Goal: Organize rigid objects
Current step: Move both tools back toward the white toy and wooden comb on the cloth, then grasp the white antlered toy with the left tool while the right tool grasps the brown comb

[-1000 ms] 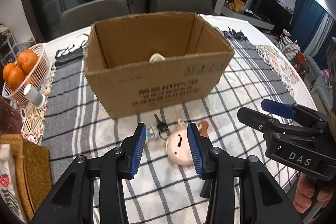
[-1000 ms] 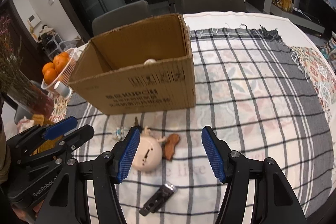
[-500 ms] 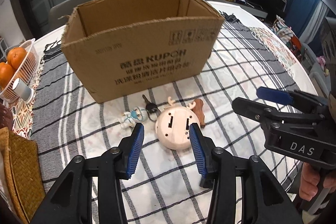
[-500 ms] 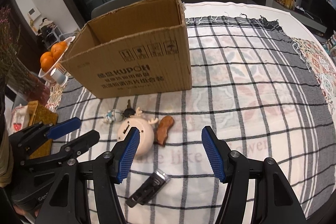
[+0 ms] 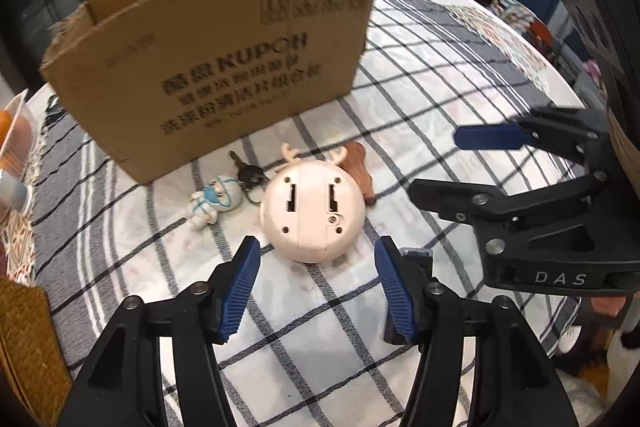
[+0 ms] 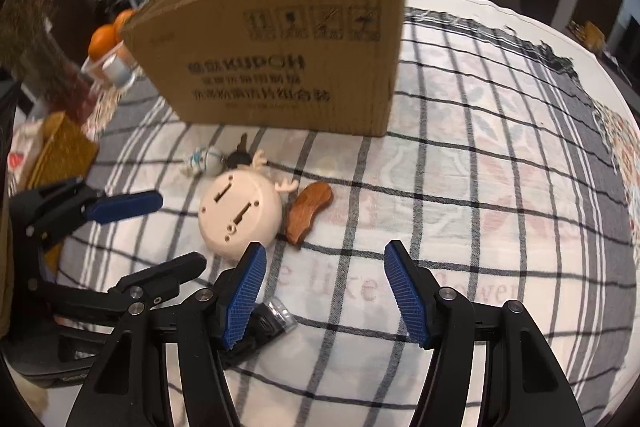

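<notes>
A round cream toy with antlers [image 5: 313, 211] lies on the checked cloth in front of a cardboard box [image 5: 224, 67]. My left gripper [image 5: 316, 287] is open just short of the toy, apart from it. Beside the toy lie a key [image 5: 249, 171] with a small figurine [image 5: 214, 201] and a brown wooden piece [image 5: 360, 169]. My right gripper [image 6: 325, 293] is open above the cloth, right of the toy [image 6: 240, 217] and near the wooden piece [image 6: 308, 213]. A dark clip-like object [image 6: 266, 325] lies under its left finger.
A wire basket with oranges [image 6: 106, 35] stands left of the box [image 6: 280, 43]. A woven mat [image 5: 28, 339] lies at the left edge. The round table's edge [image 6: 600, 67] curves on the right, with chairs behind.
Both grippers have dropped lower and come closer to the toy and the box. The left jaws have opened wider. Nothing was taken hold of.
</notes>
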The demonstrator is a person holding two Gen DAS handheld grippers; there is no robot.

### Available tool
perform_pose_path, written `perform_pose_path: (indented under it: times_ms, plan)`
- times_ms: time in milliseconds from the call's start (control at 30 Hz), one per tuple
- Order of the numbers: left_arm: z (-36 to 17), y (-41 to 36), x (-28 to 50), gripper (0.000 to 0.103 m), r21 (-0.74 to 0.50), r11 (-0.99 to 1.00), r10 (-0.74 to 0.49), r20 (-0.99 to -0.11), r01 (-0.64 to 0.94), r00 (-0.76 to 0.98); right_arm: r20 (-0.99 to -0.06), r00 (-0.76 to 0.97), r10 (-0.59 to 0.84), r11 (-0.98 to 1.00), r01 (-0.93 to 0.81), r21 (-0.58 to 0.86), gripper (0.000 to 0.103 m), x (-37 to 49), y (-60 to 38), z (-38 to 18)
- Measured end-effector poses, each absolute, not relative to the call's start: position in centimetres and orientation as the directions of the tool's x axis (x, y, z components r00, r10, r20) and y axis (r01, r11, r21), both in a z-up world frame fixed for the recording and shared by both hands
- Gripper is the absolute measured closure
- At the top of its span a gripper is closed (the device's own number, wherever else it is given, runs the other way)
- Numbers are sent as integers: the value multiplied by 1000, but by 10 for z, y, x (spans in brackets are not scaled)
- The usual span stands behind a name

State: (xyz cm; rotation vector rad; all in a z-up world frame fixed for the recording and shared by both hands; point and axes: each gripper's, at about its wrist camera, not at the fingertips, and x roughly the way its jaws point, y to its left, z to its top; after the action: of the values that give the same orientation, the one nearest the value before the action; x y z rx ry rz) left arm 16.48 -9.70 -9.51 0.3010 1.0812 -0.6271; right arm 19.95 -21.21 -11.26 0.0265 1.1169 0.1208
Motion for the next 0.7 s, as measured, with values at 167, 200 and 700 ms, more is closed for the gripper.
perform_pose_path:
  times_ms: [167,200,700]
  plan:
    - [-106,-105,167,41,-74,762,-329,-900,643,287,-908,395,138,985,-153,83,40,205,-208,-124]
    - [-108,-106,168,41,-68,760,-325,-901,647,287,-910,390,144,982,-169,83,40,207,-207,-126]
    - [-125,-115,184,38,-34,753,-292,-913,658,286,-947,295,127,927,-374,8,40,240,-194,-153]
